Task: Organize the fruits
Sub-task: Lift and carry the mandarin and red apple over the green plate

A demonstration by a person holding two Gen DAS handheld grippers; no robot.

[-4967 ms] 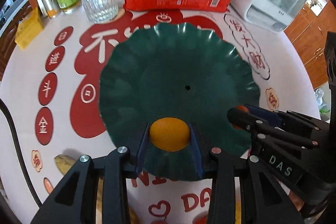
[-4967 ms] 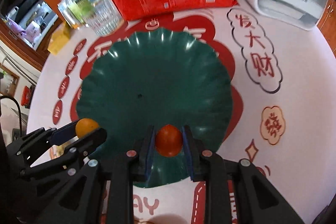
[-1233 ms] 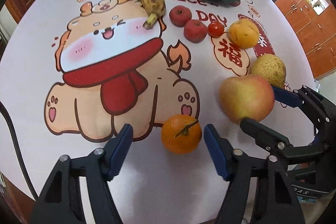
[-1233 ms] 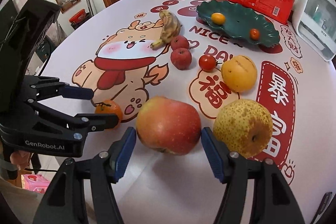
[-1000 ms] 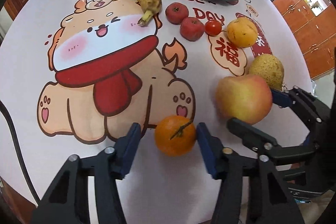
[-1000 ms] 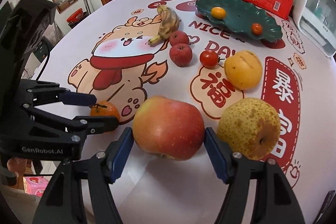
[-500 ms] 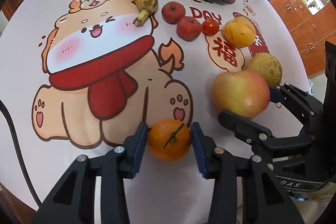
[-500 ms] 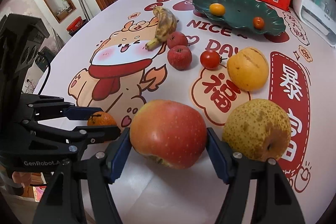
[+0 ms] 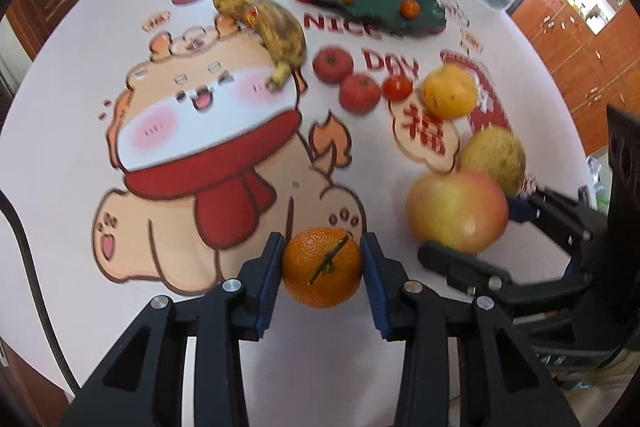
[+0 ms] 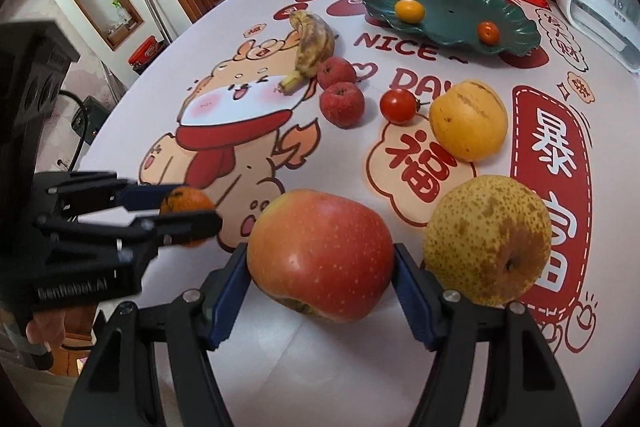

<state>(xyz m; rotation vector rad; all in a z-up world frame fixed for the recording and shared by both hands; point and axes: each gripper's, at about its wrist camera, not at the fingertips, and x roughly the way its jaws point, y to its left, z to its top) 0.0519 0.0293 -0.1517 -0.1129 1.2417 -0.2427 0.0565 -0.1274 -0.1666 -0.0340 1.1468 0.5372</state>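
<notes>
Left wrist: tangerine [image 9: 322, 266] clamped btwn left tongs [image 9: 323, 277]; jaws just closed.

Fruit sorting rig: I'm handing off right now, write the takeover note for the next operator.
Left claw: has just been closing, pads now against the mandarin.
Right claw: shut on the red apple.
Done: a small orange fruit and a small red fruit lie in the green plate.
Left: carry mandarin and apple to the plate, then the pear, yellow fruit, cherry tomato, two red hawthorn-like fruits and banana, all on the tablecloth.
</notes>
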